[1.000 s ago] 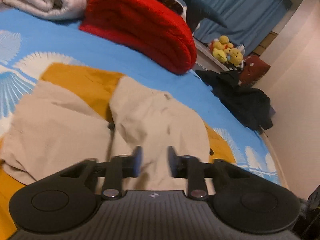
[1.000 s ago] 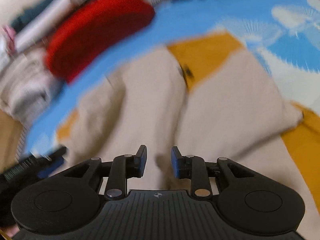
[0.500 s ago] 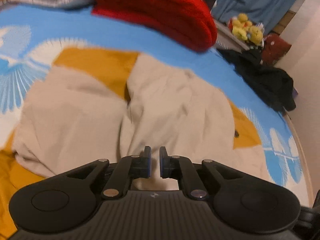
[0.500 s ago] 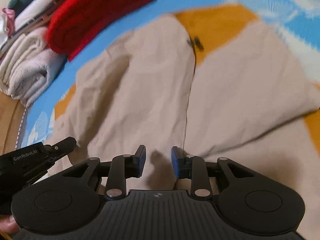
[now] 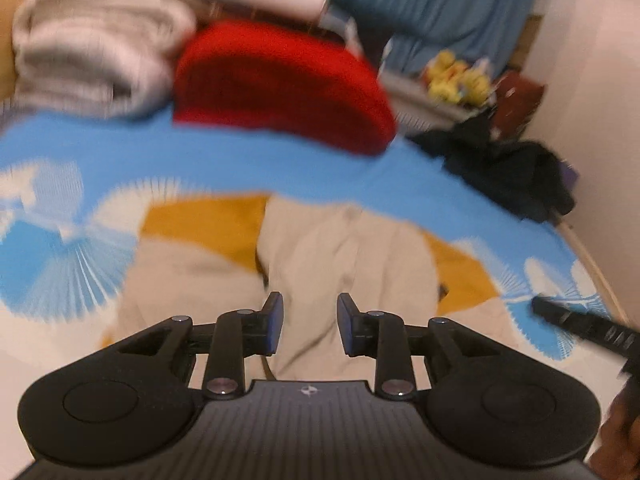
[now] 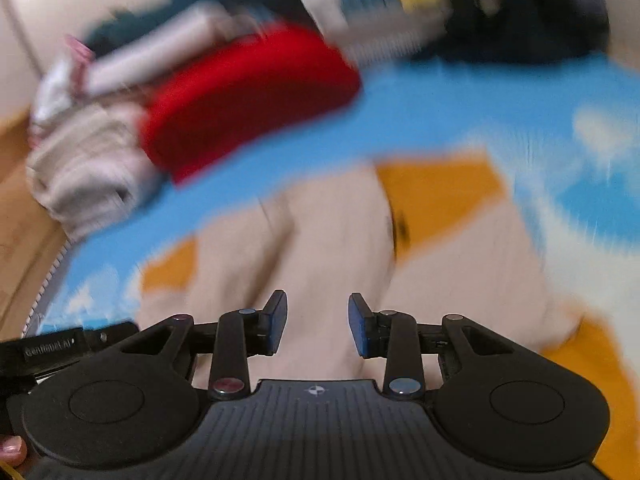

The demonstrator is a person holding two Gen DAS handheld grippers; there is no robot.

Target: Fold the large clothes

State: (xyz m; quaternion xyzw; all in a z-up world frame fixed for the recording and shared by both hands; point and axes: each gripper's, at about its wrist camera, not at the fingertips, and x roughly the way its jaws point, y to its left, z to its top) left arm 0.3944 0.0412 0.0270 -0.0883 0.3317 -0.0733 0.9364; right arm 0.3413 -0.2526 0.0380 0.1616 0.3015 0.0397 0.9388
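A beige and mustard-yellow garment [image 5: 340, 252] lies spread on the blue patterned bedsheet [image 5: 240, 160], its beige panels folded in over the yellow; it also shows in the right wrist view [image 6: 328, 240]. My left gripper [image 5: 310, 326] is open and empty, held above the garment's near part. My right gripper [image 6: 318, 328] is open and empty, also above the near part. Both views are blurred by motion. The right gripper's tip [image 5: 576, 322] shows at the right of the left wrist view, and the left gripper's body [image 6: 60, 348] at the left of the right wrist view.
A red folded blanket [image 5: 280, 84] and a grey-white folded blanket [image 5: 92, 48] lie at the far side of the bed. A dark garment [image 5: 508, 168] lies at the far right edge, with yellow plush toys [image 5: 456, 76] and a blue curtain [image 5: 420, 4] behind.
My left gripper was nearly shut half a second ago and is open now. Both grippers have pulled back and up from the garment, so more of the bed shows.
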